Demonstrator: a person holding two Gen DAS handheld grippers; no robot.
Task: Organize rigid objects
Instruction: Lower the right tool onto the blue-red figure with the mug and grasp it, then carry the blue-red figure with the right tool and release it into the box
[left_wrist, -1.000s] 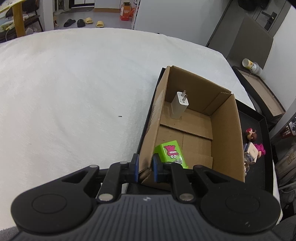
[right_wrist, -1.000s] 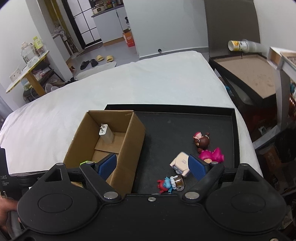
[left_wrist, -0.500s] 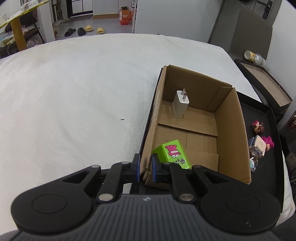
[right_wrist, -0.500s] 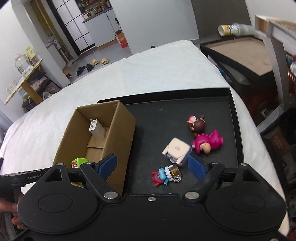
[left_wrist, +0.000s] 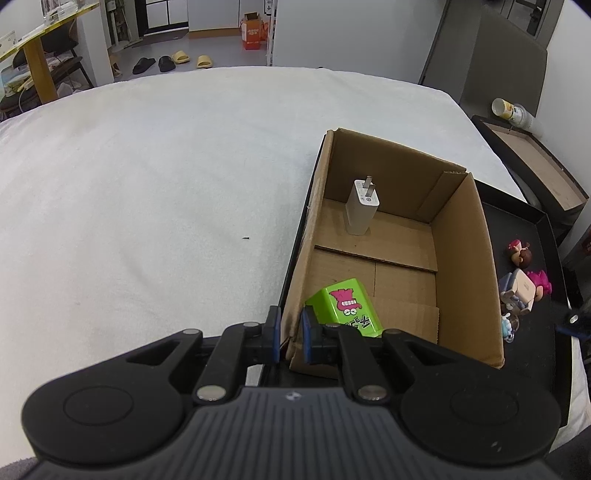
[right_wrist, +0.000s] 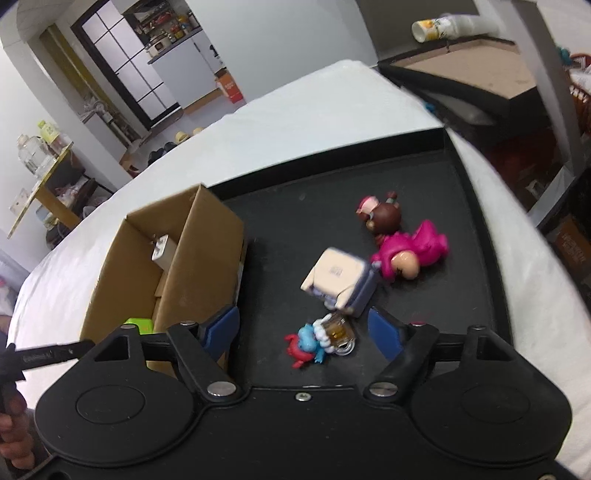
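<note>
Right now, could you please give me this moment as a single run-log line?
left gripper: shut on cardboard box wall | right gripper: open above blue figure | in box: white charger, green block

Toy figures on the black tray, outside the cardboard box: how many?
3: a brown-headed doll farthest back, a pink figure just in front of it, and a blue figure nearest the right gripper. More may be hidden behind the box.

Black left gripper (left_wrist: 290, 338), blue pads, silver screws; right gripper (right_wrist: 303, 326) alike
</note>
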